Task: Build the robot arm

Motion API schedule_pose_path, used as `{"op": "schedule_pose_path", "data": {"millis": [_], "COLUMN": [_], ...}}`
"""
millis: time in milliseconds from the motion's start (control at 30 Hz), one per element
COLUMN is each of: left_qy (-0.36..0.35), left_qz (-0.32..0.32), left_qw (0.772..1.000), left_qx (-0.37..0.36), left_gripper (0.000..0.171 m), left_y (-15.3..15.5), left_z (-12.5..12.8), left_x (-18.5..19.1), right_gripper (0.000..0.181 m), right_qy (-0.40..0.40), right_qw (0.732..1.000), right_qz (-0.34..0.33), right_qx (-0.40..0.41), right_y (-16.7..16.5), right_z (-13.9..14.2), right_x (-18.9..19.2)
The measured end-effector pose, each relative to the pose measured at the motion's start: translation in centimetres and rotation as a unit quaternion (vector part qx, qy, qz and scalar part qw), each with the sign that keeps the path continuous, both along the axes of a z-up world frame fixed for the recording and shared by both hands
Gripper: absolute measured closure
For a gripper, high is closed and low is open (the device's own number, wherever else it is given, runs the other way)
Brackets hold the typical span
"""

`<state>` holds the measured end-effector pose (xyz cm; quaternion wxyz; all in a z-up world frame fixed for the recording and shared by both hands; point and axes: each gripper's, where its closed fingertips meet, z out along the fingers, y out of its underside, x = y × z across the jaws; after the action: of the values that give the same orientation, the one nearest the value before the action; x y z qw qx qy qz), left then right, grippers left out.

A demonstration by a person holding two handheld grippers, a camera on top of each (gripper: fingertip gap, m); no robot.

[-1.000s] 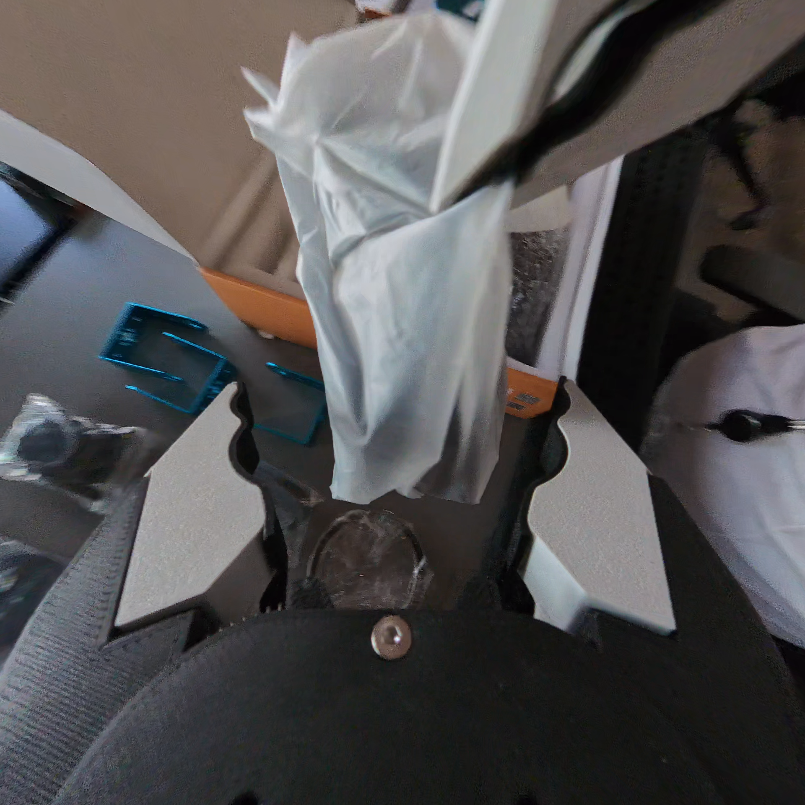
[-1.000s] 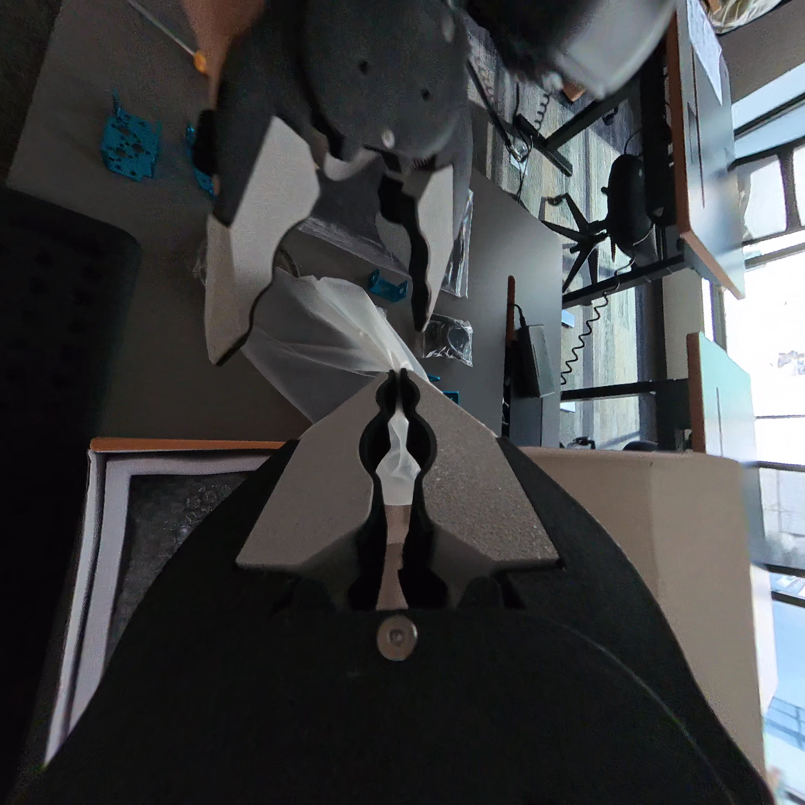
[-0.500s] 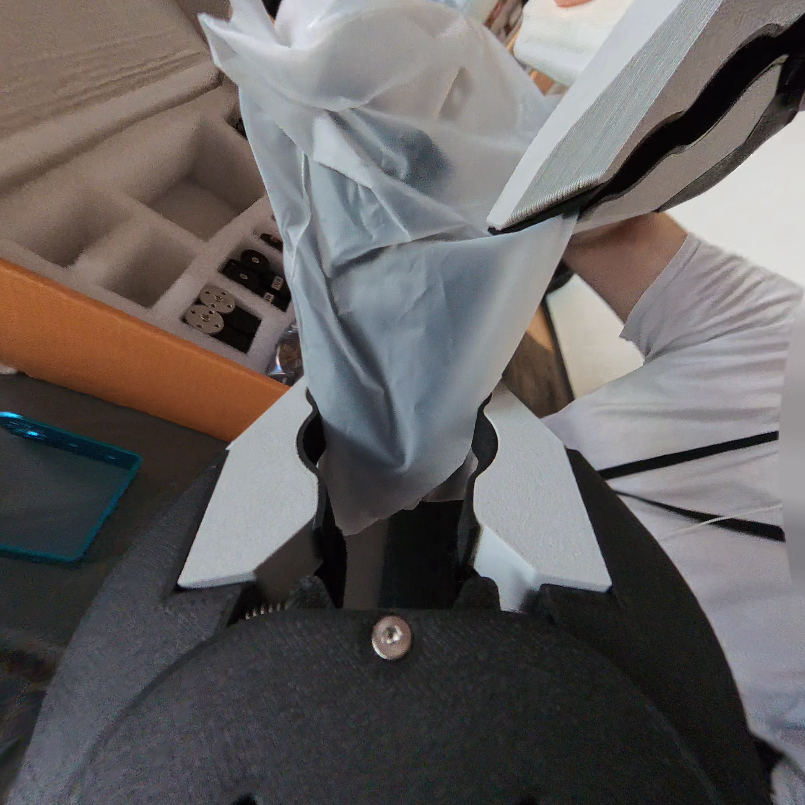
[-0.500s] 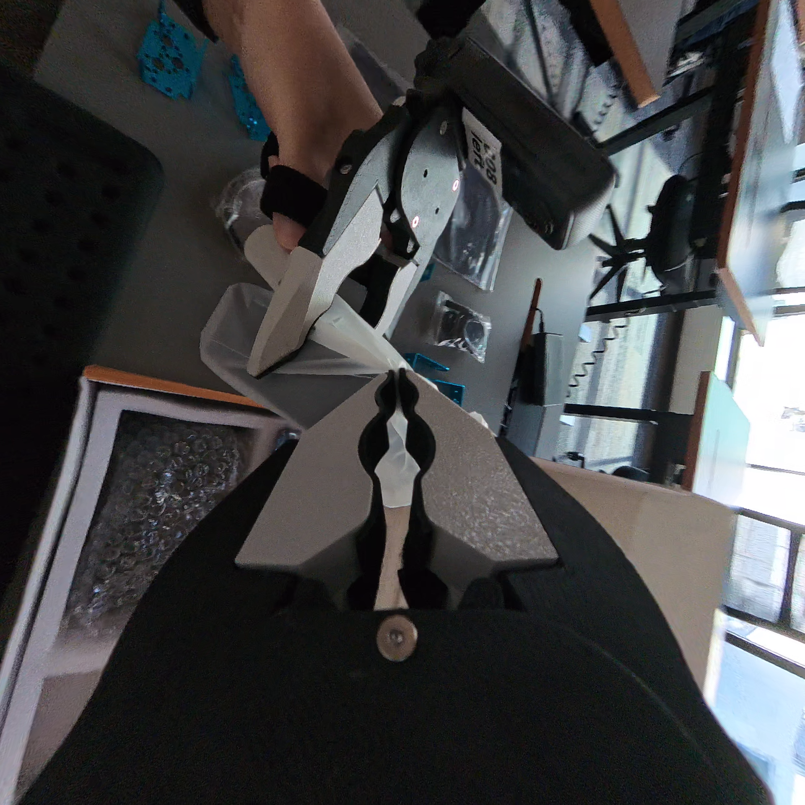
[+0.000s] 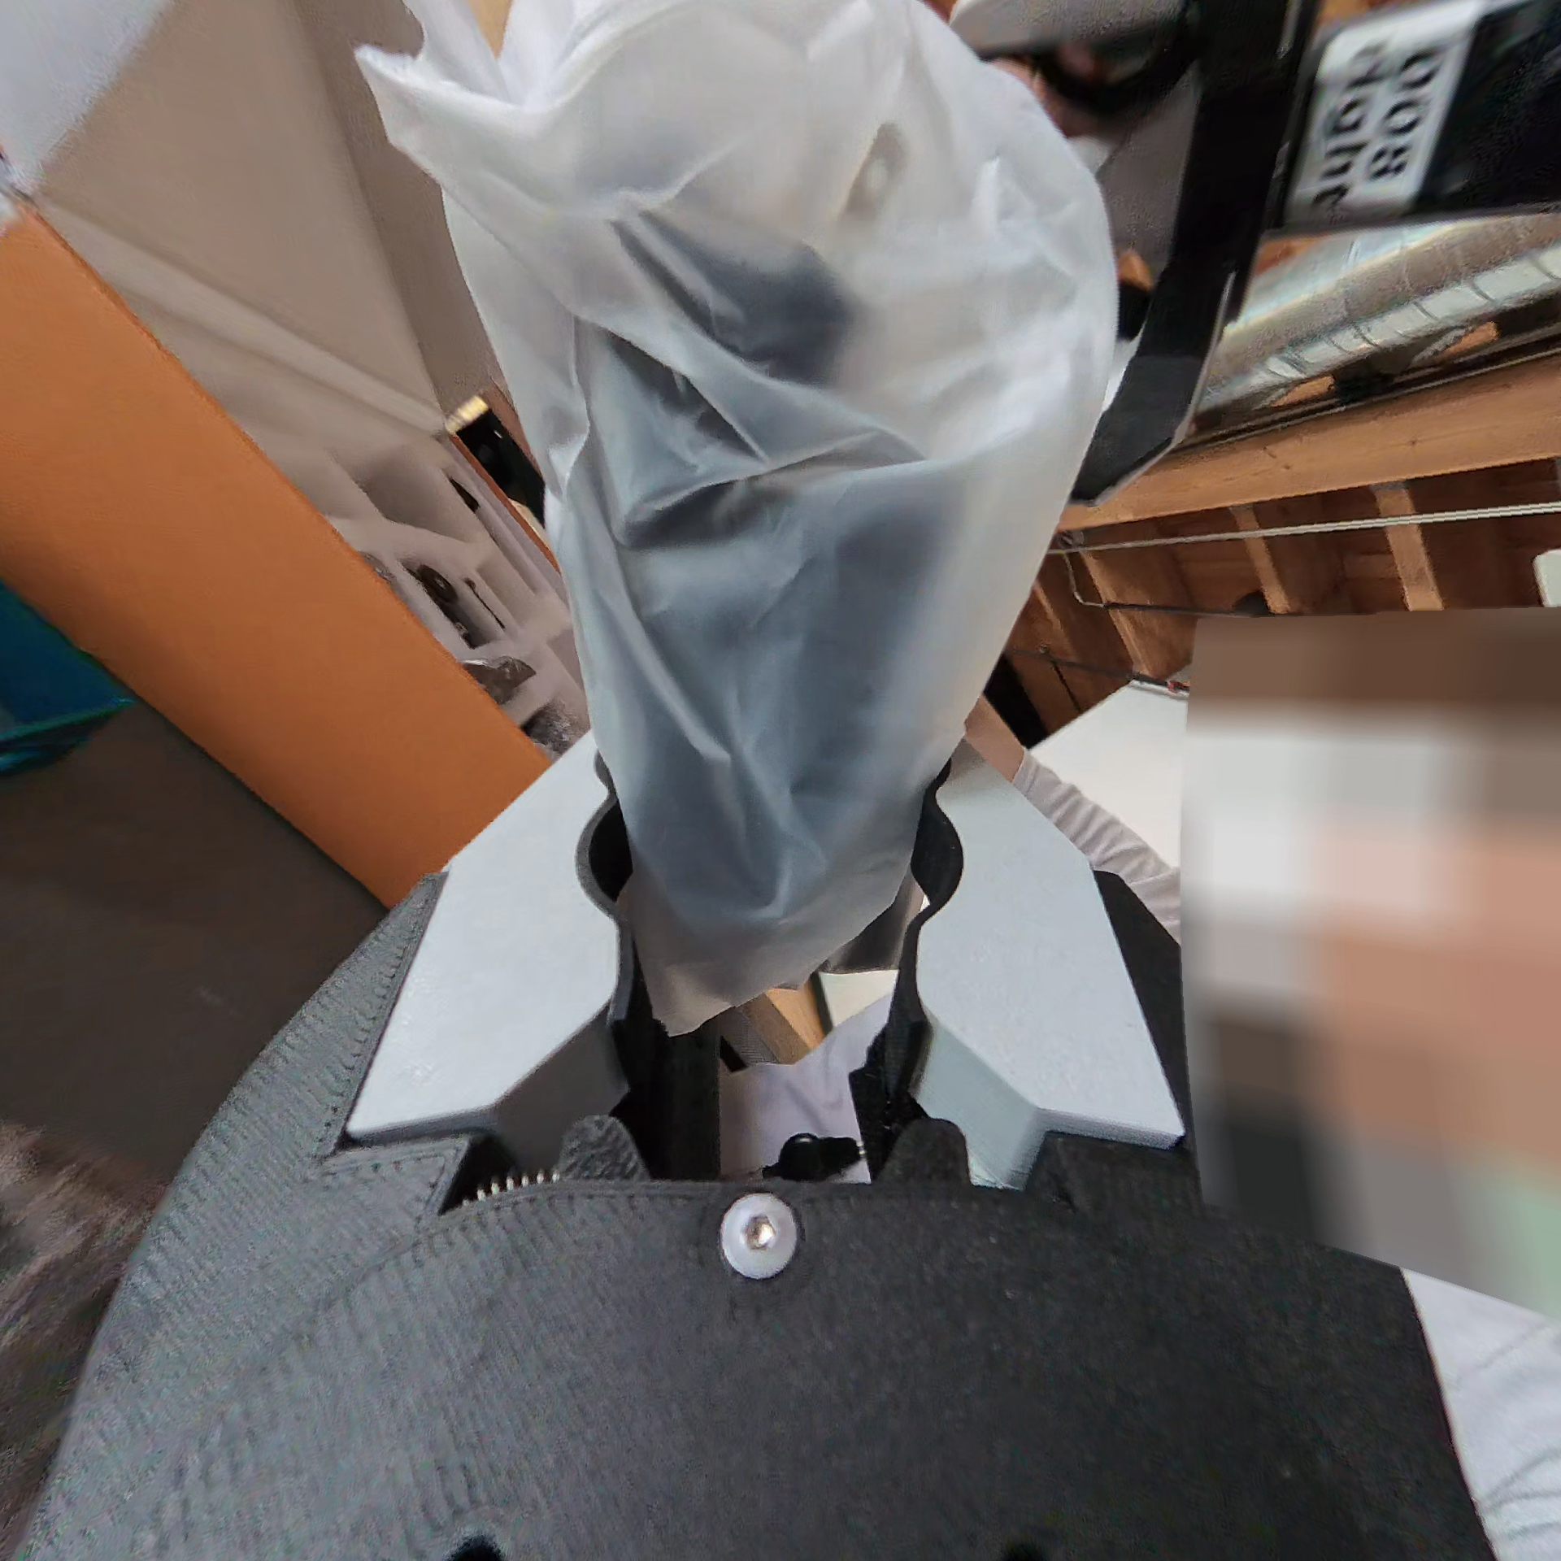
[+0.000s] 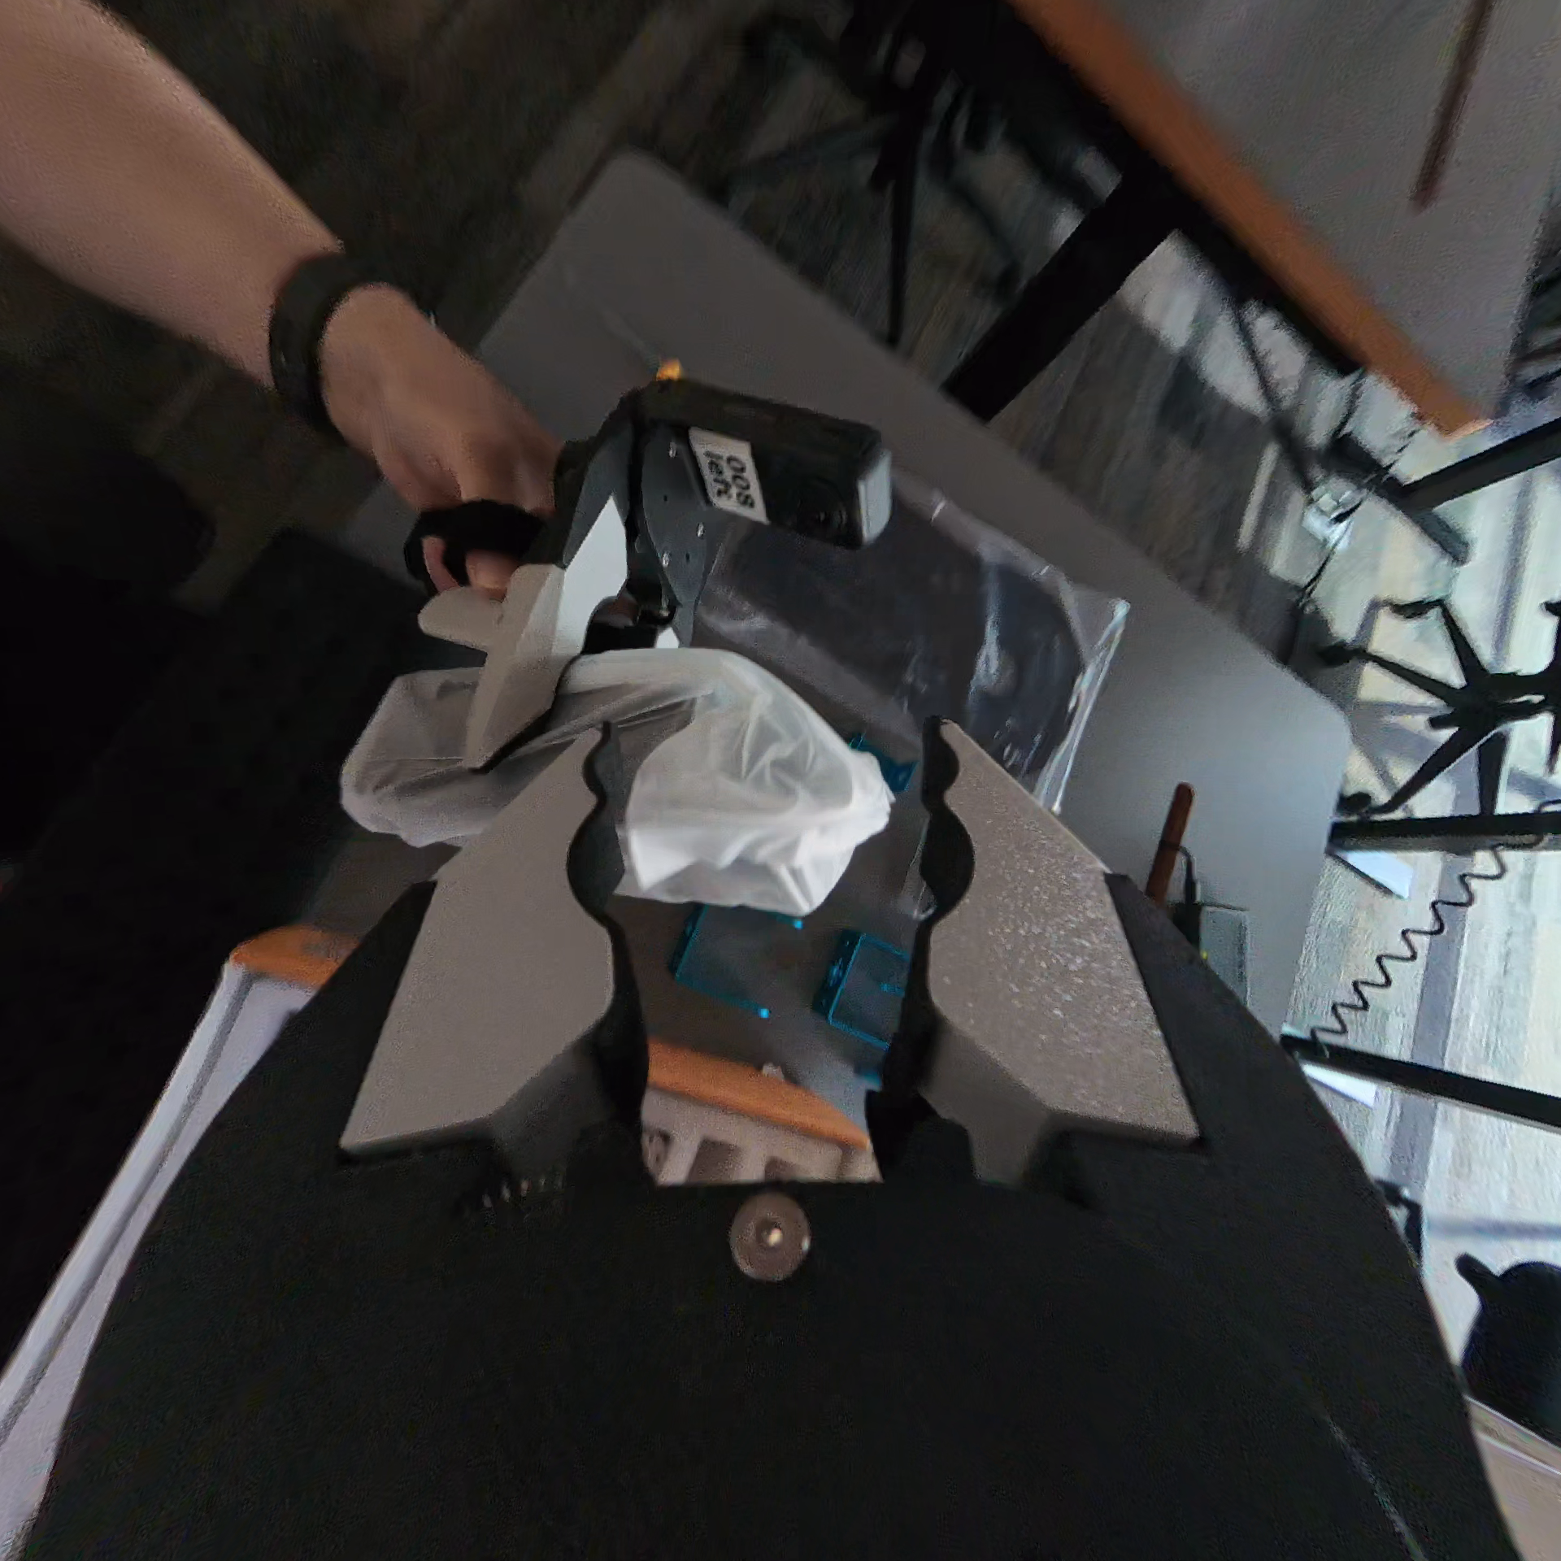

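A frosted white plastic bag [image 5: 760, 422] with a dark part inside stands up between the fingers of my left gripper [image 5: 769, 845], which is shut on its lower end. In the right wrist view the bag [image 6: 752, 811] hangs sideways from the left gripper [image 6: 507, 726], held by a person's hand [image 6: 422, 422] above the table. My right gripper [image 6: 764, 760] is open and empty. Its fingers sit on either side of the bag's free end without gripping it. Part of the right gripper's body [image 5: 1225, 253] shows at the top right of the left wrist view.
An orange-edged box [image 5: 211, 549] with white foam compartments holding small black parts lies below. Two blue metal brackets [image 6: 726, 963] and a clear bag of dark parts [image 6: 971, 633] lie on the grey table [image 6: 1182, 760]. Chairs and desk legs stand beyond.
My right gripper, shut on the bag's top half a second ago, has opened and let go. My left gripper closed on the bag's lower end and now holds it alone. Both views have swung.
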<state>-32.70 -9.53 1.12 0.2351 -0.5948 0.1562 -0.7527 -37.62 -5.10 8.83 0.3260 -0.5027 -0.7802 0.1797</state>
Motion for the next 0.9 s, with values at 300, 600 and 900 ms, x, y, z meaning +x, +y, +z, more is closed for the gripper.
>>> {"op": "schedule_pose_path", "data": {"millis": [300, 600, 900], "left_qy": [0.254, 0.312, 0.406], "left_qz": [0.153, 0.160, 0.179], "left_qw": [0.955, 0.935, 0.893], "left_qx": [0.027, -0.047, -0.075], "left_gripper": [0.105, 0.106, 0.106], "left_y": [14.7, 27.1, 27.6], "left_z": [-0.9, -4.9, -8.4], "left_x": [-14.5, -21.9, -28.7], "right_gripper": [0.117, 0.124, 0.131], "right_qy": [0.159, 0.232, 0.299], "right_qw": [0.982, 0.935, 0.882], "right_qz": [-0.081, -0.225, -0.292], "right_qx": [-0.062, -0.143, -0.219], "right_y": [-2.9, -5.6, -3.5], "right_z": [1.5, -1.4, -2.0], "right_x": [10.6, 23.0, 26.7]}}
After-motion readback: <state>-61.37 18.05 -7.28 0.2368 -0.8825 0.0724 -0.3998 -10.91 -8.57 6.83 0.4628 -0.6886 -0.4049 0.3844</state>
